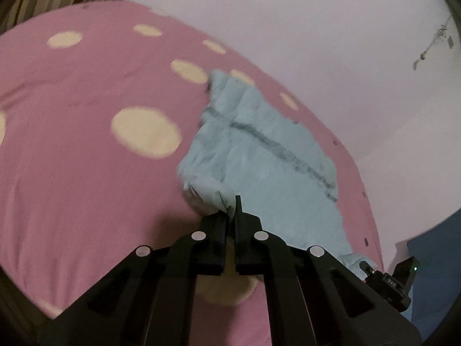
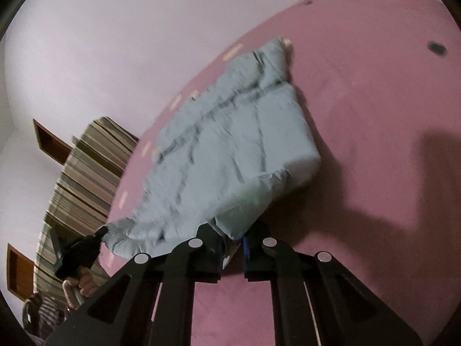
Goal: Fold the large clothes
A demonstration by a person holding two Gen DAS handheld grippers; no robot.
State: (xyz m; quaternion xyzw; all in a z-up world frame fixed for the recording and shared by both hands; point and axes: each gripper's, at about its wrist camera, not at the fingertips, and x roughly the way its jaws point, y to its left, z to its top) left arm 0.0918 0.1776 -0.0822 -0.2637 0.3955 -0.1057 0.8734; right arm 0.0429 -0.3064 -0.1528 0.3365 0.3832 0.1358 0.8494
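Observation:
A light blue garment (image 1: 259, 150) with dark lines lies half folded on the pink bedspread (image 1: 86, 173) with cream dots. My left gripper (image 1: 230, 212) is shut on its near crumpled edge, which is raised off the bed. In the right wrist view the garment (image 2: 230, 144) slopes up from the bedspread (image 2: 374, 115) towards me. There my right gripper (image 2: 232, 235) is shut on its near corner, and the cloth drapes over the fingertips. The right gripper (image 1: 389, 276) shows at the garment's far corner. A hand carries the left gripper (image 2: 77, 250) at the other corner.
A pale wall (image 1: 317, 28) runs behind the bed. Striped curtains (image 2: 86, 173) hang at the bed's far side, with brown wooden frames (image 2: 49, 141) beside them. A dark blue surface (image 1: 432, 248) lies past the bed's right edge.

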